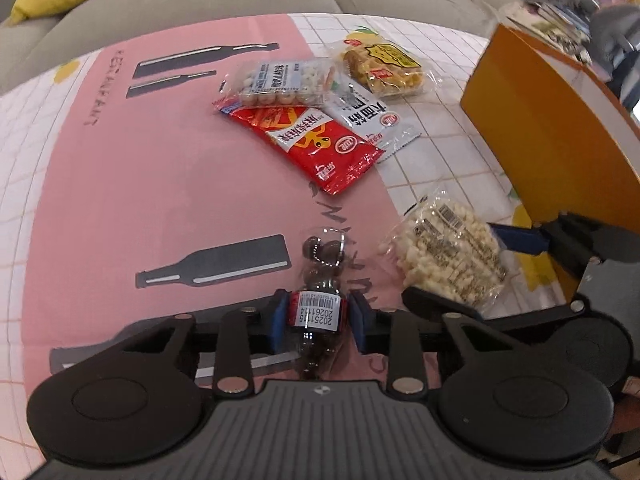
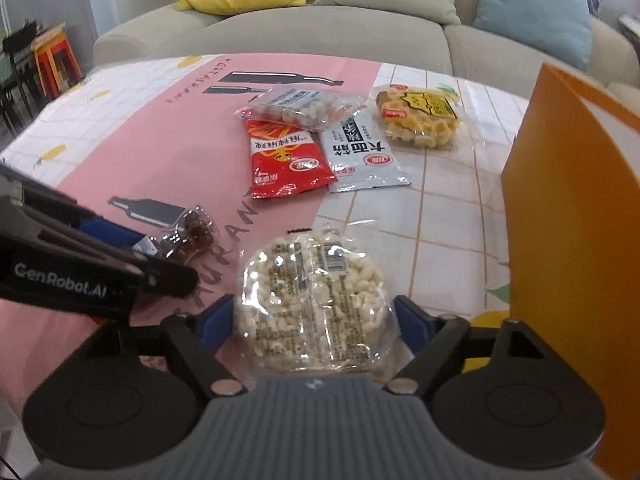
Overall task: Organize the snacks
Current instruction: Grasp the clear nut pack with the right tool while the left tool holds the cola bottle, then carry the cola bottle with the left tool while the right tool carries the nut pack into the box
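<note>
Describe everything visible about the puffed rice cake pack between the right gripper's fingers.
The rice cake pack is a round disc of pale puffed grains sealed in clear, crinkly plastic, with printed text and a barcode label on top. It lies flat on the tablecloth, straddling the pink and tiled prints, beside the orange box. The right gripper brackets it, blue pads at both edges; whether they press it is unclear.

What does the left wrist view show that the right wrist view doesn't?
Left wrist only: the barcode label on the bottle of dark candies, gripped between the left fingers.

Right wrist only: a blue cushion and orange stools.

Both: the puffed rice pack between the right fingers, the red packet, the orange box.
</note>
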`<state>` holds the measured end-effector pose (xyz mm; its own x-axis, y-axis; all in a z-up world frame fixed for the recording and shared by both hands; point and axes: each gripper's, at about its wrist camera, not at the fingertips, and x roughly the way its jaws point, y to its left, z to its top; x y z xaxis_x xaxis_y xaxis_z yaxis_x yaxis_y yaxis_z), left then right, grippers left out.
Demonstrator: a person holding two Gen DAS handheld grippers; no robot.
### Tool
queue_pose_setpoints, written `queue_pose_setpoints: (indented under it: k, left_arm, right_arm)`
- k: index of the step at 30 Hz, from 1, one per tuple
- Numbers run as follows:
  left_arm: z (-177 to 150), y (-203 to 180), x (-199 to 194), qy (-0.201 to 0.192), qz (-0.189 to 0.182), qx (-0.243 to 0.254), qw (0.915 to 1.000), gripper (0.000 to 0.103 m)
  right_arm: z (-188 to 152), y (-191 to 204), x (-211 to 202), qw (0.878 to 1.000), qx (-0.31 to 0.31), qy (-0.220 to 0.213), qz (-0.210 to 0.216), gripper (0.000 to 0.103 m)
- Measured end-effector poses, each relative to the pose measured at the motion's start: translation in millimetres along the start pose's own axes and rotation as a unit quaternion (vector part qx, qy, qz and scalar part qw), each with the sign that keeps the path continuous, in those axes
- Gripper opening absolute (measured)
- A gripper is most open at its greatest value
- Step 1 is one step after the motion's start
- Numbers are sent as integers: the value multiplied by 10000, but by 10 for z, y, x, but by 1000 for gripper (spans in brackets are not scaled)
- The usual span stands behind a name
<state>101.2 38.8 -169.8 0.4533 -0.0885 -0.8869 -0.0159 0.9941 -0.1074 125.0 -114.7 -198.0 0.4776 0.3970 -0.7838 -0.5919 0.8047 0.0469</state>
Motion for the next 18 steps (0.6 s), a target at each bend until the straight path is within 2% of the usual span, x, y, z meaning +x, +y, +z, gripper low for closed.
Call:
queue_pose_setpoints:
  k: [4, 10, 18]
  left_arm:
    - [-33, -15, -20, -37, 24, 18, 10000, 35]
    - [-25, 30, -109, 5, -127, -298, 9995, 35]
    - [42, -21, -444, -13, -125, -448, 9989, 34]
  right_arm:
    - [-22, 14, -27, 10000, 3, -45, -1, 77]
    - [-9, 12, -75, 9999, 106, 2, -10, 77]
    - [116, 87, -426, 9998, -41, -146, -145, 77]
